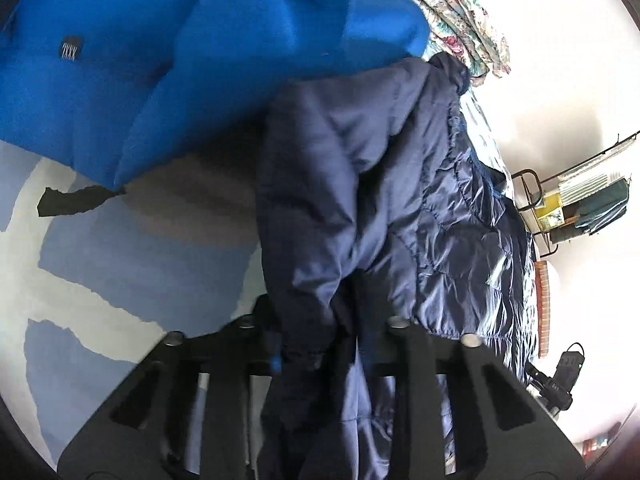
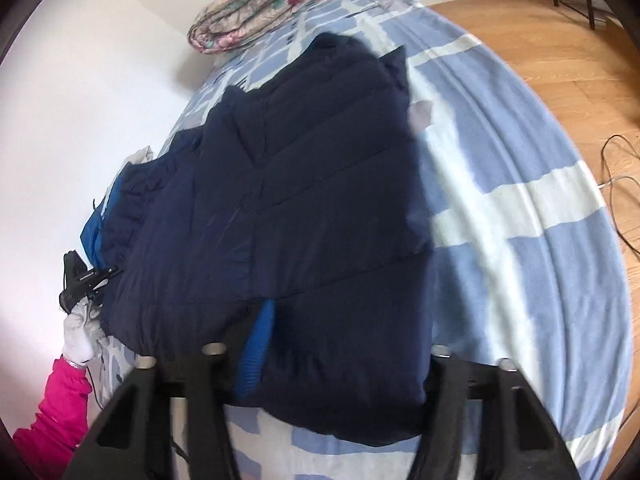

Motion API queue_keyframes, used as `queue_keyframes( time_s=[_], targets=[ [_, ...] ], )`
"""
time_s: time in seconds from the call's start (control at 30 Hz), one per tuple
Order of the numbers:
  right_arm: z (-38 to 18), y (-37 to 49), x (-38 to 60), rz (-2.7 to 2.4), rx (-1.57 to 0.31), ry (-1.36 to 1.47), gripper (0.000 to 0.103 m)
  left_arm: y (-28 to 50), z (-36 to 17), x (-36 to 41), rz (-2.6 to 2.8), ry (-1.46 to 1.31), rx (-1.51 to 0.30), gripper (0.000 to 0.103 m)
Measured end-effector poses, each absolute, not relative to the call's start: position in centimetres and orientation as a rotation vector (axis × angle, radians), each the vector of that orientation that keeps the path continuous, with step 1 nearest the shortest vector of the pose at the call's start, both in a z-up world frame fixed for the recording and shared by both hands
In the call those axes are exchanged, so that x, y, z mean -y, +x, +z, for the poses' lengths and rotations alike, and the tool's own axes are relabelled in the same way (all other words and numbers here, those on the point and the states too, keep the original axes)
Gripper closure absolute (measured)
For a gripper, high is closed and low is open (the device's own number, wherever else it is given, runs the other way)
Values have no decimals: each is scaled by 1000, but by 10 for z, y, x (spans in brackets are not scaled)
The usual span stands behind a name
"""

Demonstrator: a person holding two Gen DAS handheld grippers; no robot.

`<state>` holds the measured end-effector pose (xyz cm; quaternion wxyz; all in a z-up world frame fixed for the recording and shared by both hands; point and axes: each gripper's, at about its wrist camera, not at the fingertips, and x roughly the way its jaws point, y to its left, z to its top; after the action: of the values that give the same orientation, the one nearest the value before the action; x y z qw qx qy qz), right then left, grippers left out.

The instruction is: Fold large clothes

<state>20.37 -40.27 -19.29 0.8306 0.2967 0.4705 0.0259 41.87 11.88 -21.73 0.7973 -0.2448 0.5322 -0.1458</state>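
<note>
A large navy quilted jacket (image 2: 304, 200) with a bright blue lining (image 1: 180, 60) lies on a bed. In the left wrist view my left gripper (image 1: 320, 344) is shut on a fold of the navy jacket (image 1: 360, 200) and lifts it, so the blue lining hangs above the sheet. In the right wrist view my right gripper (image 2: 324, 364) holds the jacket's near hem, with a blue ribbed cuff (image 2: 256, 356) between the jaws. The left gripper also shows in the right wrist view (image 2: 80, 280), held by a white-gloved hand.
The bed has a blue and white patterned sheet (image 2: 520, 220). A folded floral quilt (image 2: 272, 4) lies at the far end by the white wall. Wooden floor (image 2: 560, 48) and a cable (image 2: 616, 184) are on the right. A metal rack (image 1: 576, 204) stands beyond the bed.
</note>
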Motion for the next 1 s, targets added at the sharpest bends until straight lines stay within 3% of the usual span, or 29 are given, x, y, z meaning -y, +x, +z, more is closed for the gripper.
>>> queue_keyframes(
  time_s=[0.03,0.13,0.4,0.47,0.5,0.53,0.57,0.63,0.7,0.8,0.9,0.93,1.0],
  targets=[
    [-193,204,399,49,-1002,620,75,418,-215,-118,-309,-529,-1137,89],
    [-181,202,390,22,-1005,543,90,407,-206,-116,-300,-552,-1112,93],
    [-125,161,396,-21,-978,467,94,361,-182,-103,-347,-545,-1155,94],
    [-128,156,394,-27,-995,456,94,357,-188,-101,-312,-506,-1175,91],
    [-135,154,392,-36,-1011,451,94,359,-193,-102,-278,-481,-1187,84],
    [-139,154,392,-43,-1017,454,92,361,-198,-103,-230,-443,-1202,72],
    [-143,155,391,-47,-1020,453,91,362,-201,-103,-193,-392,-1207,66],
    [-147,153,392,-76,-1019,462,73,360,-196,-106,-140,-316,-1186,53],
    [-147,143,400,-89,-1000,519,66,351,-179,-111,-83,-218,-1133,53],
    [-143,125,406,-116,-992,591,65,334,-147,-116,2,-113,-1029,53],
    [-135,113,400,-136,-983,602,38,317,-115,-101,-76,-72,-953,53],
    [-131,112,397,-149,-984,589,33,311,-106,-88,-99,-42,-928,53],
    [-122,109,395,-169,-962,548,33,298,-91,-50,-170,8,-869,53]
  ],
)
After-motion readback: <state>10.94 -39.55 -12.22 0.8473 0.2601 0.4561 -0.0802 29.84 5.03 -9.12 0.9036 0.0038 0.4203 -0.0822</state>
